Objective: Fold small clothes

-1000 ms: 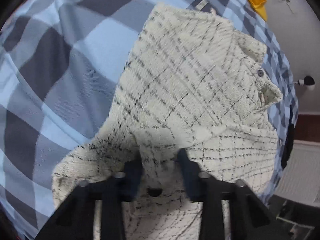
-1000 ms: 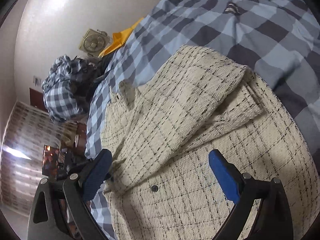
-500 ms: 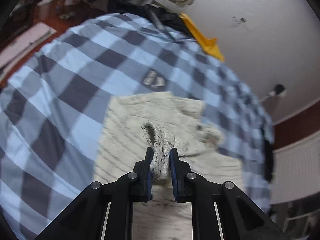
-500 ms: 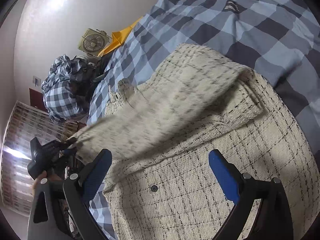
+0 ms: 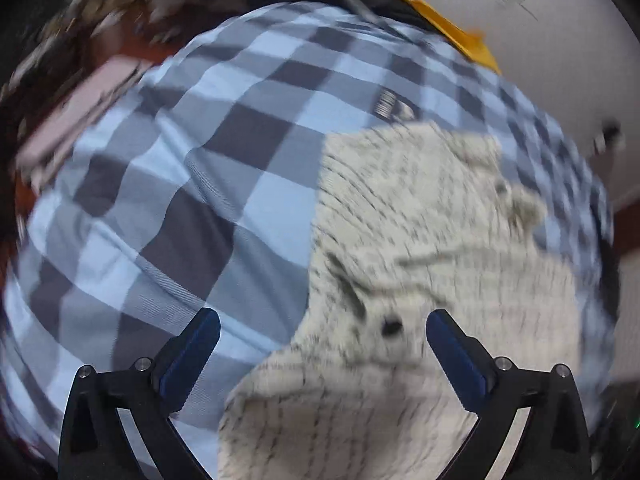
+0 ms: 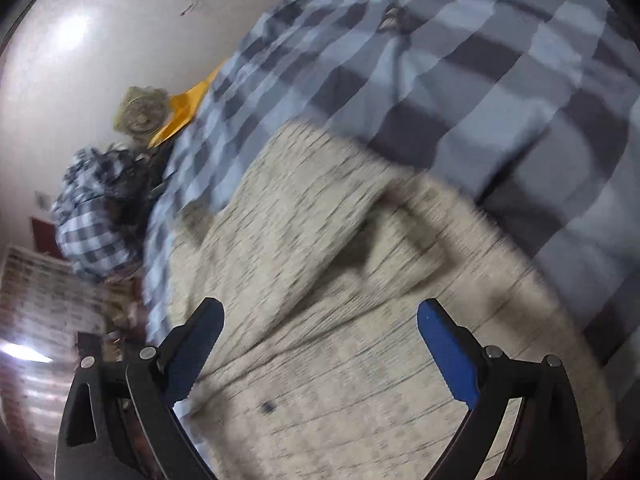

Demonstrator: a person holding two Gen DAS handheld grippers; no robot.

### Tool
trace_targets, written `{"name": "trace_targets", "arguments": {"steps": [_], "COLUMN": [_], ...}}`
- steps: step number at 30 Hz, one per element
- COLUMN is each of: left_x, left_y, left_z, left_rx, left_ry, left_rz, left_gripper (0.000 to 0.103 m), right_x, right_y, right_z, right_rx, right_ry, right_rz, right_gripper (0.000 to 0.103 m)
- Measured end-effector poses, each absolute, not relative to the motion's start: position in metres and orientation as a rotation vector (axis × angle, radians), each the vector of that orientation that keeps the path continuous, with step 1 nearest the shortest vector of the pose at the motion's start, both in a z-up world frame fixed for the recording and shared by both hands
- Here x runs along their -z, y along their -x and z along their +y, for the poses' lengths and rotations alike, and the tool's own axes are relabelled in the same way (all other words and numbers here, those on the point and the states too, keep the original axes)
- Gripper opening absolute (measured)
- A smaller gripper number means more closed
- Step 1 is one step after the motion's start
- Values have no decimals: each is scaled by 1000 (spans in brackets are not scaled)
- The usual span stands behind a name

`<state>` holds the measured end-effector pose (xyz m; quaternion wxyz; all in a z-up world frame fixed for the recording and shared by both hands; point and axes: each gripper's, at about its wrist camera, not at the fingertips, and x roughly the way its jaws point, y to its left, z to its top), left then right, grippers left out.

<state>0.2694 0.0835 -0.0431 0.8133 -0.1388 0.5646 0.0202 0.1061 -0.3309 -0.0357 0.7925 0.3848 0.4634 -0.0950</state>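
A cream tweed jacket (image 5: 432,264) with thin black check lines and dark buttons lies on a blue and grey checked bedspread (image 5: 192,184). Its sleeves are folded in over the body. My left gripper (image 5: 320,340) is open and empty, just above the jacket's near left edge. In the right wrist view the same jacket (image 6: 340,300) fills the lower middle, with a folded sleeve across it. My right gripper (image 6: 318,336) is open and empty above the jacket's body. Both views are motion-blurred.
The bedspread (image 6: 500,80) spreads past the jacket on all sides. A yellow cloth (image 6: 184,112), a small fan (image 6: 140,112) and a heap of checked clothes (image 6: 96,208) sit at the bed's far end by a white wall. Dark floor and furniture lie beyond the bed's left edge (image 5: 80,92).
My left gripper let go of the cream sleeve it was pinching and opened wide; the sleeve now lies folded on the jacket. My right gripper stayed open and shifted slightly.
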Motion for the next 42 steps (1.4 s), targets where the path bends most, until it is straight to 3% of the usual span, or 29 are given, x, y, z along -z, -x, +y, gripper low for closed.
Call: {"name": "trace_targets", "arguments": {"steps": [9,13,16,18,23,27,32,39,42], "left_x": [89,125,140,135,104,74,23,-7,-2], "left_y": [-238,-243,-233,-226,-211,-195,-156,-109,-110], "left_z": [19,53,101,120,129,112,70,41,33], "left_rx": [84,-54,-42,-115,-144,-83,-51,-2,15], "left_ry": [-81,5,320,339,193,50,-108,-110,-103], "left_rz": [1202,1240,1225,1203,1200,1212,1107,1041,1068], "left_gripper": [103,103,103,103,103,103,103,103,103], "right_x": [51,84,100,95,68,69,80,94,107], "right_y": [-158,-185,-176,-164,-123,-109,-118,-145,-129], "right_z": [-324,-317,-332,-350,-401,-409,-371,-371,-403], "right_rx": [249,166,186,273,544,459,376,397,462], "right_ry": [-407,-339,-385,-433,-546,-597,-419,-345,-604], "right_rz": [1067,1154,1119,1069,966,1098,1218,1169,1119], "right_gripper": [96,96,95,90,91,91,91,91,92]}}
